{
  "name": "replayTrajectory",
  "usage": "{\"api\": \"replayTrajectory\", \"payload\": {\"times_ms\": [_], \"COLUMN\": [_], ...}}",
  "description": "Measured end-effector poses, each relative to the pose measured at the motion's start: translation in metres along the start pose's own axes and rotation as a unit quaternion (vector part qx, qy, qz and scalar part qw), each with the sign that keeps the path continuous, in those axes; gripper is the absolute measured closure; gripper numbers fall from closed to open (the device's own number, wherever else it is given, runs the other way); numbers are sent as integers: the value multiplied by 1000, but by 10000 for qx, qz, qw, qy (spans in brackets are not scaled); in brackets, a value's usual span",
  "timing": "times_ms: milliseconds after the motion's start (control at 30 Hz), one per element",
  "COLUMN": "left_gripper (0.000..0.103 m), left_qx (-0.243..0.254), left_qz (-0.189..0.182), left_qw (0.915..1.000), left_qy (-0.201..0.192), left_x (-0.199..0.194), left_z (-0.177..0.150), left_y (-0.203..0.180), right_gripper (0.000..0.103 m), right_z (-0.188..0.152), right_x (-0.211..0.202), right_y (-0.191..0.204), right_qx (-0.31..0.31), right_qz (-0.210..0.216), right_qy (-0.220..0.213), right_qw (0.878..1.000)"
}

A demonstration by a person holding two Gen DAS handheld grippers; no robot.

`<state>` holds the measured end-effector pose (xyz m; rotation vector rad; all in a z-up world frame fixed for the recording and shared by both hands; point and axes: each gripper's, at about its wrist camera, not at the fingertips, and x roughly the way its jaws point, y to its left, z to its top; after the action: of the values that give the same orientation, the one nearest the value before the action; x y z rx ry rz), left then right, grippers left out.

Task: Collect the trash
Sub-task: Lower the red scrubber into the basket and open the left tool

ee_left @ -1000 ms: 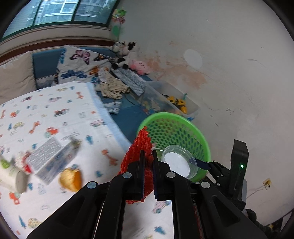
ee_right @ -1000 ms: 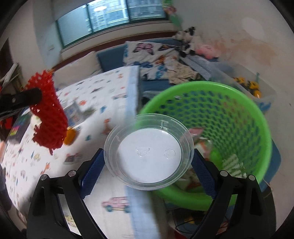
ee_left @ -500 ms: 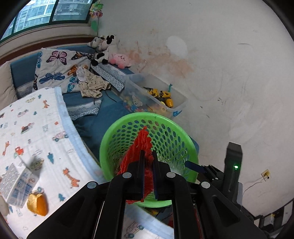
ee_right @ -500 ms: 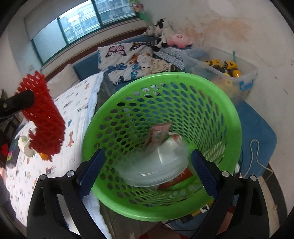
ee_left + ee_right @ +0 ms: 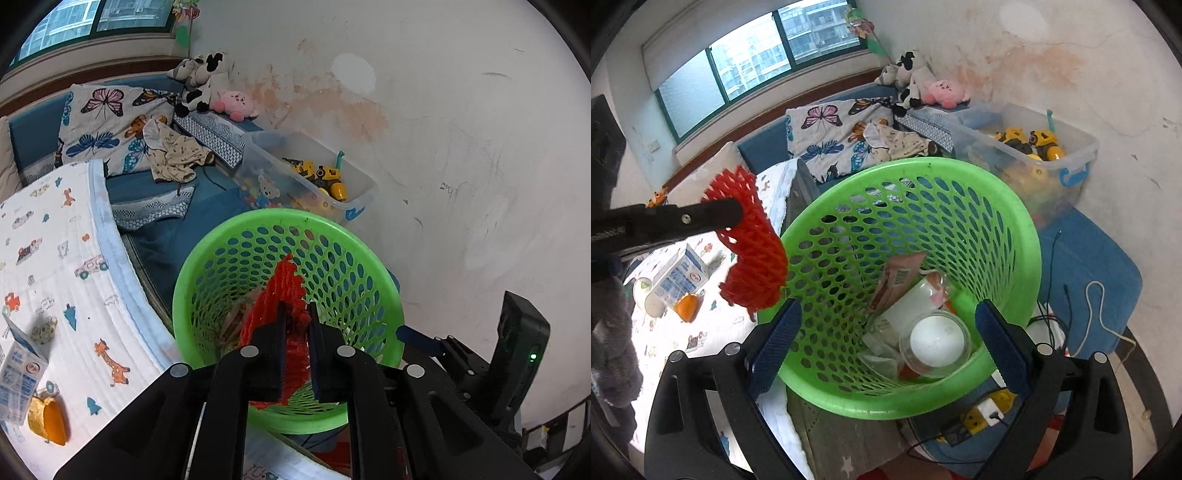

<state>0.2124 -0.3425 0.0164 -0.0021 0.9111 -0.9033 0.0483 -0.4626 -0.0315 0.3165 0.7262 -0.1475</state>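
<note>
Right over the near-left rim of the green basket (image 5: 1015,218), the left gripper (image 5: 295,314) had the red foam net (image 5: 753,243) hanging, its jaws just easing apart around it. The right gripper (image 5: 886,339) sat spread wide and empty, the clear lid (image 5: 936,343) already lying inside.

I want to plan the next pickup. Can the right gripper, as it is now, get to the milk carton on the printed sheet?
Probably yes. The right gripper is open and empty above the green basket. The milk carton lies uncovered on the sheet, but the left gripper with the red foam net hangs partly across the direct path.
</note>
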Motion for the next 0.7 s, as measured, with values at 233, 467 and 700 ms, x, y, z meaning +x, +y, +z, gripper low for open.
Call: {"api": "replayTrajectory", "payload": {"times_ms": [233, 467, 700], "left_gripper": [68, 60, 59], "left_qx": [1, 15, -32], "left_qz": [-41, -221, -213], "left_qw": [10000, 9997, 9997], "left_qy": [-72, -118, -129], "left_x": [-9, -13, -17], "left_z": [-7, -11, -15], "left_y": [2, 3, 5], "right_gripper": [9, 9, 9], "right_z": [-2, -1, -2], "right_x": [-3, -9, -15], "right_y": [7, 11, 10], "right_qx": [-47, -89, -83], "right_qz": [20, -14, -88], "right_qy": [-23, -79, -110], "right_qw": [10000, 9999, 9999]}}
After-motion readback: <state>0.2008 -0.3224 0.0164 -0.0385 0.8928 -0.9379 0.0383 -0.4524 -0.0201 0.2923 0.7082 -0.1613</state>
